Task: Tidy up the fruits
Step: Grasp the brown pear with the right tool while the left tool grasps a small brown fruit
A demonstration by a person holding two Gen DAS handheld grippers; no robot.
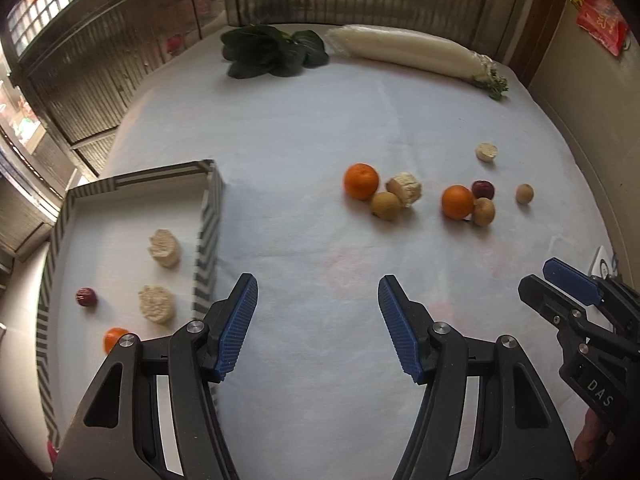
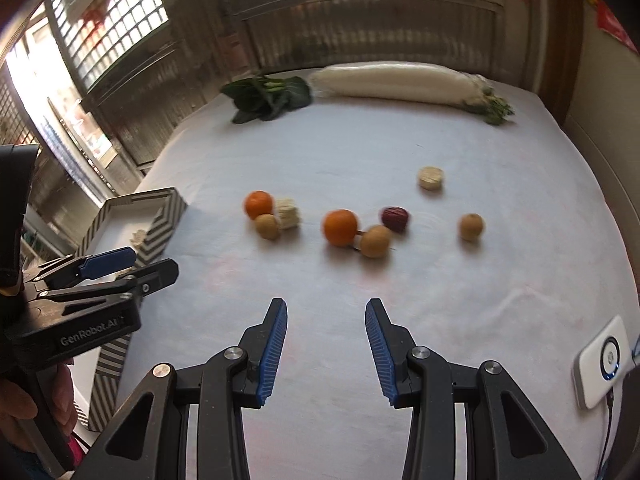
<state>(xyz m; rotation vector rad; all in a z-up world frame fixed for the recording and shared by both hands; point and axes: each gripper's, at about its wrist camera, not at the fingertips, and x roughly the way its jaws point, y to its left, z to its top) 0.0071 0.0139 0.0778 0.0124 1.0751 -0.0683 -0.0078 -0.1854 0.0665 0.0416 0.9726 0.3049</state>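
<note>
On the white cloth lie two oranges, brown round fruits, a red date and pale corn-like chunks. A striped tray at the left holds two pale chunks, a red date and an orange. My left gripper is open and empty beside the tray. My right gripper is open and empty, short of the orange and the brown fruit.
Dark leafy greens and a long white radish lie at the far edge. A white device with a cable sits at the right. The tray also shows in the right wrist view.
</note>
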